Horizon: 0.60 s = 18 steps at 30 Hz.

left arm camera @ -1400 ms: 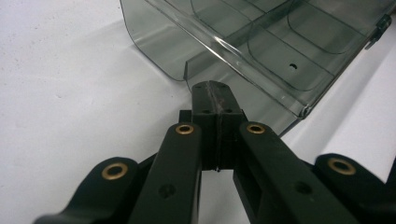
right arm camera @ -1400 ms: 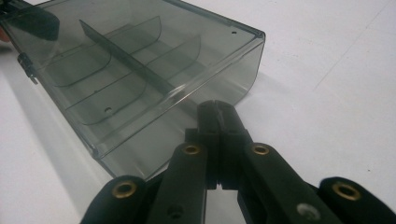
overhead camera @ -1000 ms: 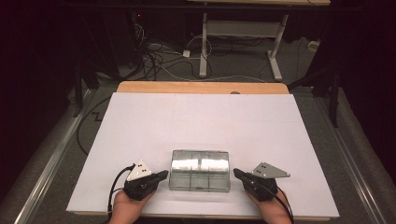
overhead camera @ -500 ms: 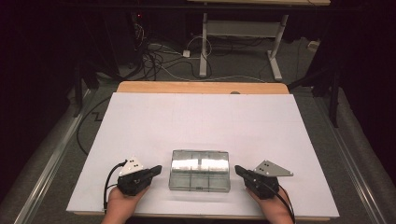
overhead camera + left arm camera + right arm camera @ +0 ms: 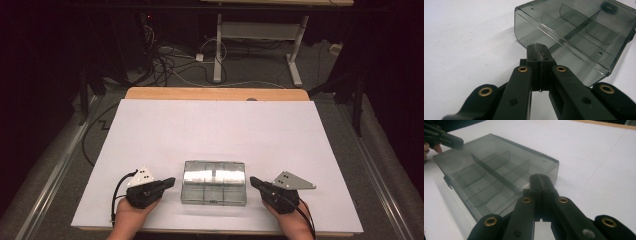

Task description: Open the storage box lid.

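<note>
- Your left hand-held gripper (image 5: pixel 169 181) has drawn back a little from the clear box (image 5: pixel 214 181); a gap now shows where its tip sat at the box's left side a second ago.
- Your right hand-held gripper (image 5: pixel 254 182) has barely moved, just beside the right side.
- Both jaws are clenched on nothing.
- The box rests closed at the table's (image 5: pixel 215 130) near edge, unmoved, so I judge no grasp has begun.
</note>
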Motion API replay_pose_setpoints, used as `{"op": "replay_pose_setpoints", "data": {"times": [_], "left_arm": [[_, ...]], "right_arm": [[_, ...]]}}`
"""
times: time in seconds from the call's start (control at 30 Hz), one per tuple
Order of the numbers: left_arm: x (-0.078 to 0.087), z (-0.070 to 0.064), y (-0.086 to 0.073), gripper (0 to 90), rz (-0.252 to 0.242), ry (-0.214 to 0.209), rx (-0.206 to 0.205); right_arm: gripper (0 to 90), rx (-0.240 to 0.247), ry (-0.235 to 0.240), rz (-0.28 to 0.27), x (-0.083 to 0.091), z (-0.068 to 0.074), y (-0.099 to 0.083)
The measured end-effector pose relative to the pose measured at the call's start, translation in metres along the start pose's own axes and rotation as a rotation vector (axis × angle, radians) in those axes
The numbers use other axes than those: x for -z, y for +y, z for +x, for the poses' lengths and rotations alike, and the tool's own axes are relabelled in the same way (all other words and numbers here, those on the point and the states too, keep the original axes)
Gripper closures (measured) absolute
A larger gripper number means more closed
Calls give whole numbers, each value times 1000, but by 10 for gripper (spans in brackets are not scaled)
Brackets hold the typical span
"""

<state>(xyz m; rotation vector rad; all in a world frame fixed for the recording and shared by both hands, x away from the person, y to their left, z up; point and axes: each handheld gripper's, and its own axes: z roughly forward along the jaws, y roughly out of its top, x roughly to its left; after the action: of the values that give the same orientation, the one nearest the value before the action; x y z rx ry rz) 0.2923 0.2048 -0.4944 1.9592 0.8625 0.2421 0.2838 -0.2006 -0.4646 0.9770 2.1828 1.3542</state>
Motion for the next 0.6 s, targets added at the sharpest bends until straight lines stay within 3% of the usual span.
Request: {"op": "replay_pose_setpoints", "data": {"times": [0.13, 0.6], "left_arm": [[-1, 1, -1, 876, 1, -18, 16], [-5, -5, -1, 876, 22, -11, -7]], "right_arm": [[900, 7, 8, -5, -2, 2, 3], [900, 32, 60, -4, -19, 12, 10]]}}
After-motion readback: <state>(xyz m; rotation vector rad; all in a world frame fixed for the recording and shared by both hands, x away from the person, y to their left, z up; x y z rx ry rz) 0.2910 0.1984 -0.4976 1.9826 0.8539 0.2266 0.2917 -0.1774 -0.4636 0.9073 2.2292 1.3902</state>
